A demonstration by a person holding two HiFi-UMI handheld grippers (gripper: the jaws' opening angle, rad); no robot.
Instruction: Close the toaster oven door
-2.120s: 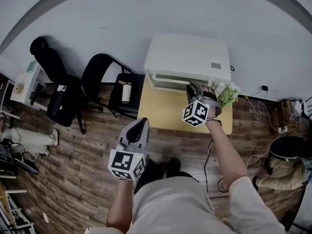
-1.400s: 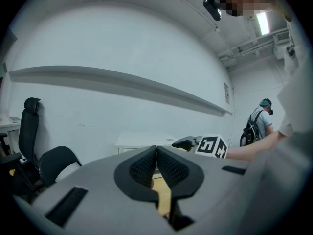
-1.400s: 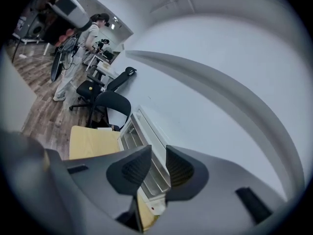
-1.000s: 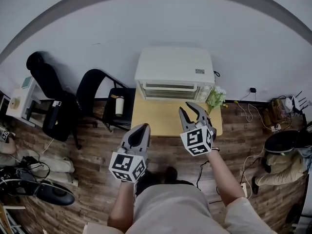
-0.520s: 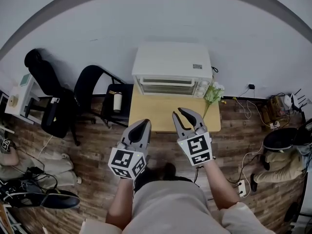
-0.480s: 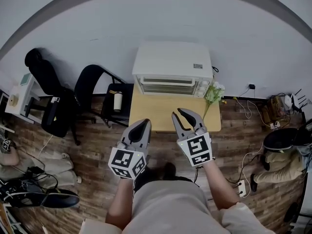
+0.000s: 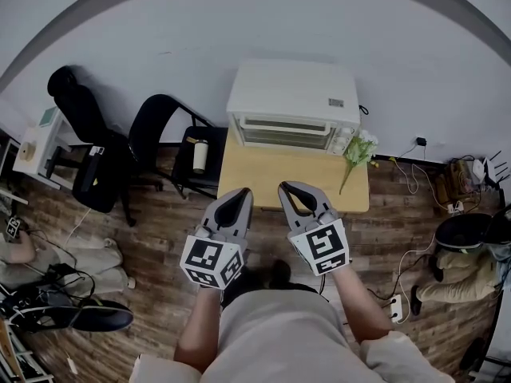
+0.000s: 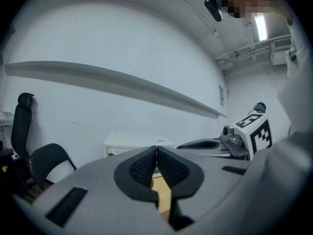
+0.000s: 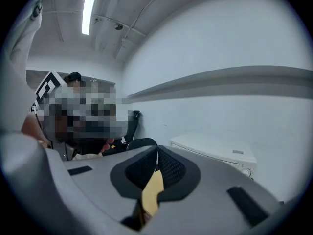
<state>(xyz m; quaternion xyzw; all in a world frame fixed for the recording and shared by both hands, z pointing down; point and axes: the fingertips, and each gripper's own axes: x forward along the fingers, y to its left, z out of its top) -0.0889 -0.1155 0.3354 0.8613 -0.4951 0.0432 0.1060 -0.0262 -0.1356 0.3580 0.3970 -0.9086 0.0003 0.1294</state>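
The fingers of your right gripper [image 9: 156,151] have just been closing and now meet, with nothing between them. Those of your left gripper [image 8: 156,149] are pressed together too, also empty. Both grippers hang side by side by the near edge of the table [image 7: 271,183], well apart from the toaster oven [image 7: 292,100], which sits along the far edge against the wall. Its door [image 7: 286,132] faces you and looks upright and flush with the front, so the closing step seems done, and you're at the point of standing clear. If anything is left, it's a check that the door sits fully home. That would call for reaching across the table and nudging the top of the door with closed tips.
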